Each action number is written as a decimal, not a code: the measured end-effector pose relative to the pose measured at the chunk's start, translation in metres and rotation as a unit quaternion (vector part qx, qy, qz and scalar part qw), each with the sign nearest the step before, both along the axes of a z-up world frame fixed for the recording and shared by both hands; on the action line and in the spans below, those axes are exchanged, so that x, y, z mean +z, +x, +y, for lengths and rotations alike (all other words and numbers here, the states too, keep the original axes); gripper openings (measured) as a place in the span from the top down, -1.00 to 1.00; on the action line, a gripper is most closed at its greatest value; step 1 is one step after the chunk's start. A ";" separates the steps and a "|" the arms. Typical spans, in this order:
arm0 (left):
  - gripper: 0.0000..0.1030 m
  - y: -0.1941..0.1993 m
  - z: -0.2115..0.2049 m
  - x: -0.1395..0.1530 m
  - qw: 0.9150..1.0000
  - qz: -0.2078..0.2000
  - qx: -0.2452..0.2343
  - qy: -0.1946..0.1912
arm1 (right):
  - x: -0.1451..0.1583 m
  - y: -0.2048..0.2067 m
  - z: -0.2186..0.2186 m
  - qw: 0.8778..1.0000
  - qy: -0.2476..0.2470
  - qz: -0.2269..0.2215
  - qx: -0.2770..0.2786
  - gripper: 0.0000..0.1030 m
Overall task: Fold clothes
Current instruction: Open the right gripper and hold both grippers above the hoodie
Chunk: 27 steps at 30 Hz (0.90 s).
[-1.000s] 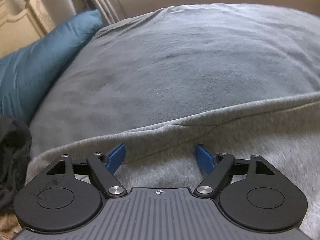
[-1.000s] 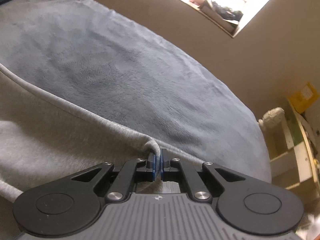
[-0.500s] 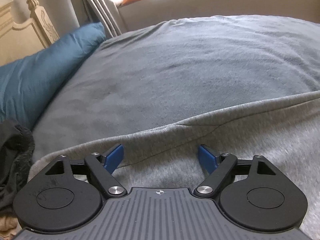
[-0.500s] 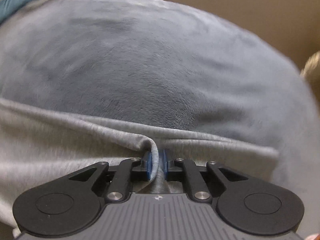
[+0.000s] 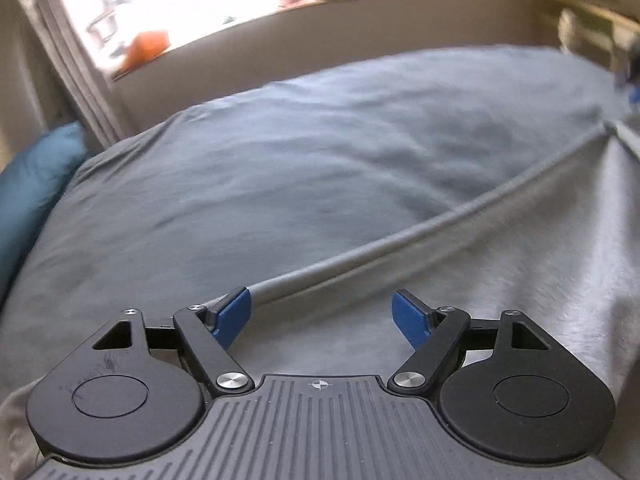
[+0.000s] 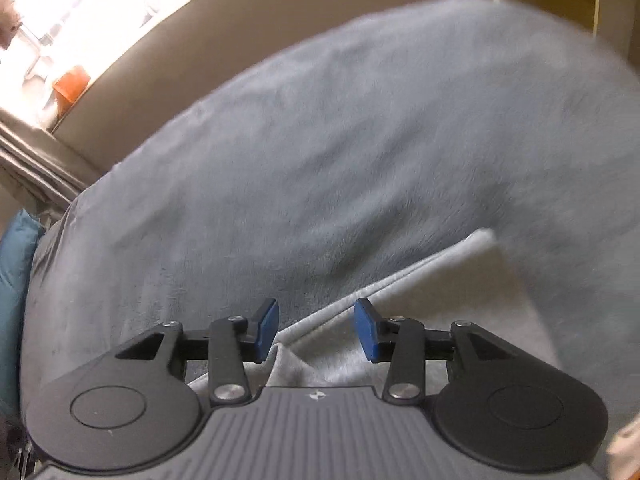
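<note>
A light grey garment [image 5: 500, 264] lies spread on the blue-grey blanket [image 5: 300, 168], its hem running diagonally up to the right. My left gripper [image 5: 322, 316] hovers open over the hem, blue pads wide apart with only flat cloth below. In the right wrist view the same garment [image 6: 452, 300] shows its hem and a corner on the blanket [image 6: 360, 152]. My right gripper [image 6: 316, 328] is opening; a raised fold of the hem stands between the pads, which do not press on it.
A teal pillow [image 5: 28, 192] lies at the bed's left end beside a curtain [image 5: 76, 64]. A bright window sill [image 5: 224, 20] with an orange object runs behind the bed along a beige wall. Wooden furniture [image 5: 592, 24] stands at the far right.
My right gripper went from shut on the garment's hem to open, letting the pinched fold go, and rolled. My left gripper stayed open and swung toward the window; the dark clothes at left left the view.
</note>
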<state>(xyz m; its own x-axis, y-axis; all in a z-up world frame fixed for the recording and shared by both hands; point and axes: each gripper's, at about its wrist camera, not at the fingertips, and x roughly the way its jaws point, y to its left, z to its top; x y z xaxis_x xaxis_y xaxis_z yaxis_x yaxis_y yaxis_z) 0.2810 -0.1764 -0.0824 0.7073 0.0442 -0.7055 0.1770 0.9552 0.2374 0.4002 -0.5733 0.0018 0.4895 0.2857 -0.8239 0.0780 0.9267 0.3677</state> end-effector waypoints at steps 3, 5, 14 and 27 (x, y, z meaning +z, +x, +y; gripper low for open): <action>-0.52 0.011 -0.008 -0.018 1.000 0.026 0.004 0.004 | 0.024 -0.040 0.029 0.997 -0.022 -0.020 0.069 0.09; -0.56 0.015 -0.002 -0.024 0.999 0.032 0.019 -0.015 | 0.031 -0.083 0.070 0.983 -0.093 -0.046 0.149 -0.09; -0.65 0.017 0.008 -0.026 0.998 0.037 0.036 -0.042 | -0.028 -0.195 0.161 0.887 -0.348 -0.121 0.280 -0.15; -0.67 0.019 0.006 -0.026 0.997 0.040 0.049 -0.041 | 0.013 -0.134 0.085 0.915 -0.340 -0.174 0.132 0.95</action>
<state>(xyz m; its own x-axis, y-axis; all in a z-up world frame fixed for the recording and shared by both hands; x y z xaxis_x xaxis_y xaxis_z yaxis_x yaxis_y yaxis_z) 0.3000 -0.1706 -0.1085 0.6436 0.0501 -0.7637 0.0974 0.9844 0.1467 0.2660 -0.4885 0.0147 0.7434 -0.0897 -0.6628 -0.1929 0.9201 -0.3410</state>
